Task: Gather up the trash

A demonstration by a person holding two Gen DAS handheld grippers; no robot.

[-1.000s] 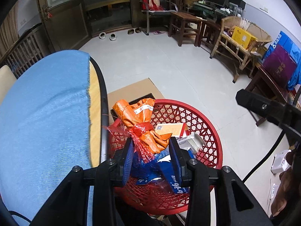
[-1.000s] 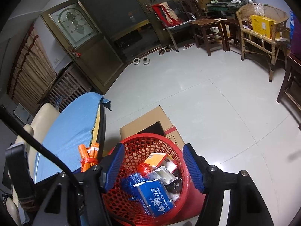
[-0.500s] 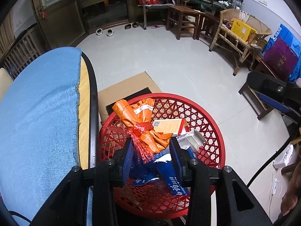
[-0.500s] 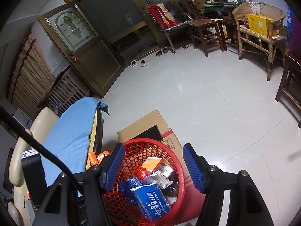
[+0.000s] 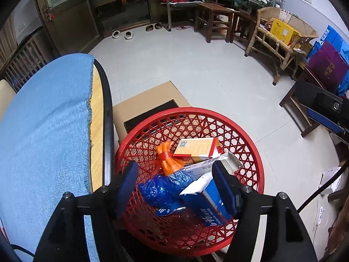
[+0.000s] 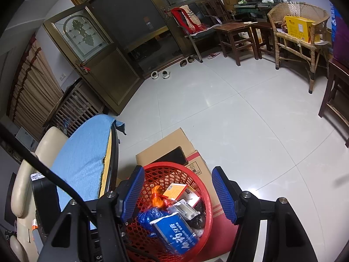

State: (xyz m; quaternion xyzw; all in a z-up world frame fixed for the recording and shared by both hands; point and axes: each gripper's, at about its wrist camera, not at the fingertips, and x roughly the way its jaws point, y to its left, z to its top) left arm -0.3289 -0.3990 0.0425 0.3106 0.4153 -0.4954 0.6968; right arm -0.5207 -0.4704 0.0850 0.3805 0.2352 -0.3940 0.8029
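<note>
Left wrist view: the left gripper [image 5: 175,181] hangs over a red mesh basket [image 5: 250,144], its 2 blue-padded fingers spread wide with nothing between them. In the basket, an orange bag [image 5: 169,160] knotted with red netting lies near the middle, beside an orange-and-white carton [image 5: 195,147], a crumpled blue plastic bag [image 5: 162,188] and a blue box [image 5: 206,205] (white Chinese lettering, not legible here). A blue cloth-covered table [image 5: 45,131] fills the left side; a brown cardboard box [image 5: 148,100] sits on the floor just beyond the basket. Right wrist view: the right gripper [image 6: 178,192] is higher and farther back, its 2 fingers also wide apart and holding nothing. The basket [image 6: 205,192] is framed between them, the orange bag [image 6: 157,198] at its left, the blue box [image 6: 176,231] nearest the camera. The table [image 6: 85,152] lies to the left.
</note>
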